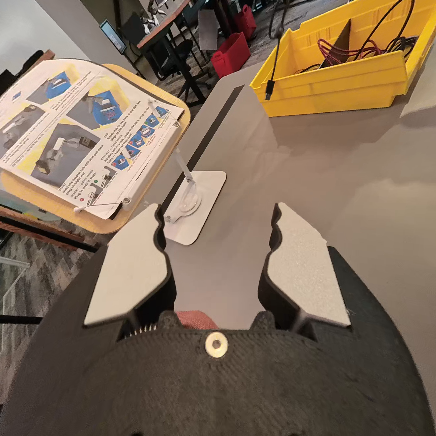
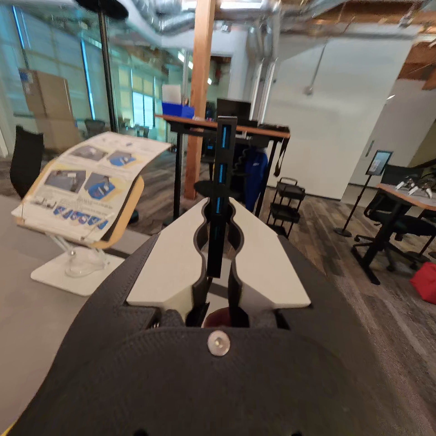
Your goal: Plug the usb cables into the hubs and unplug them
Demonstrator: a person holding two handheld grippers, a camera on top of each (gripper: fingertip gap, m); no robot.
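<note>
A slim black rectangular USB hub (image 2: 221, 179) with a row of blue-lit ports down its face stood nearly upright, its lower part clamped between the white-padded fingers of the right gripper (image 2: 218, 207), whose jaws were drawn tightly onto its two sides; the hub's upper half rose clear above the fingertips, held up in the air over the near edge of the grey table (image 1: 306, 188). A thin dark lead ran from the hub's bottom end down between the fingers. The left gripper (image 1: 218, 210) hung over the bare grey tabletop with its jaws spread wide and nothing between its pads. Far and to the right in the left wrist view, a yellow plastic bin (image 1: 335, 82) with a dark divider sat on the table and held a tangle of red and black cables (image 1: 349, 50); a black USB cable (image 1: 274, 59) drooped over the bin's near-left corner, its plug (image 1: 269, 89) dangling against the outside of the yellow wall. To the left, a printed instruction sheet with photographs (image 1: 77, 136) lay clipped on a tilted light wooden board (image 1: 181, 113), which was carried by a clear arm on a flat white base plate (image 1: 200, 205) resting on the table just beyond the left gripper's fingertips. Past the table edge lay a patterned grey floor with desks, office chairs and red bags (image 1: 231, 55).
</note>
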